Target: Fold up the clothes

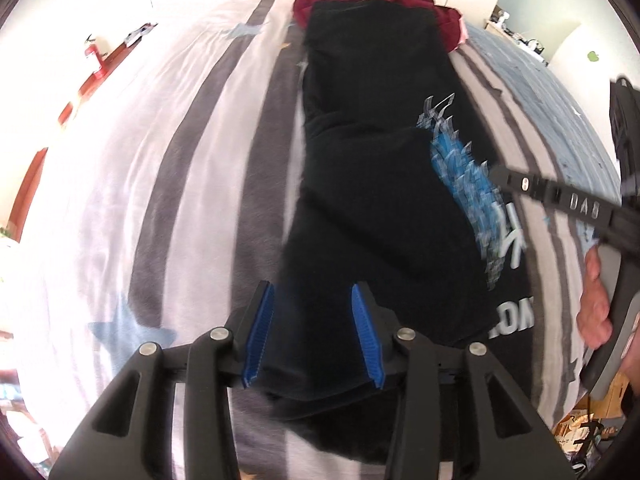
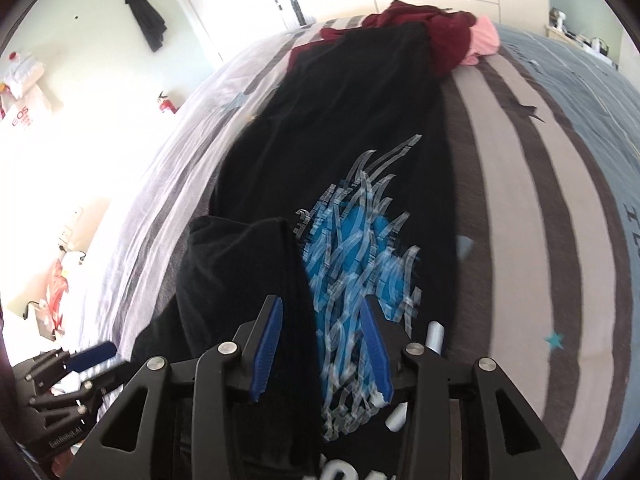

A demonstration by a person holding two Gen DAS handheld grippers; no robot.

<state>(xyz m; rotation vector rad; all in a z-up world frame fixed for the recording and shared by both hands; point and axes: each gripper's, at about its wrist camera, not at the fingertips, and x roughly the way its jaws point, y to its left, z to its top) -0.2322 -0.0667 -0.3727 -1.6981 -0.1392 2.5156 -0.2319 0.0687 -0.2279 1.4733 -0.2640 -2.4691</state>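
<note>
Though blurred, both tools gape above shirt (image 1: 372, 184).

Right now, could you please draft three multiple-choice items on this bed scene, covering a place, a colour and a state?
1. Where does the dark red clothing lie?
A. at the far end of the black T-shirt
B. on the floor
C. between the left gripper's fingers

2. What colour is the T-shirt's print?
A. yellow
B. blue and white
C. green

3. How does the right gripper stand?
A. shut tight
B. open over the shirt
C. out of view

Key: A, the red heap sits beyond the shirt on the striped bed; B, blue and white strokes show; B, its blue pads stand apart.
</note>
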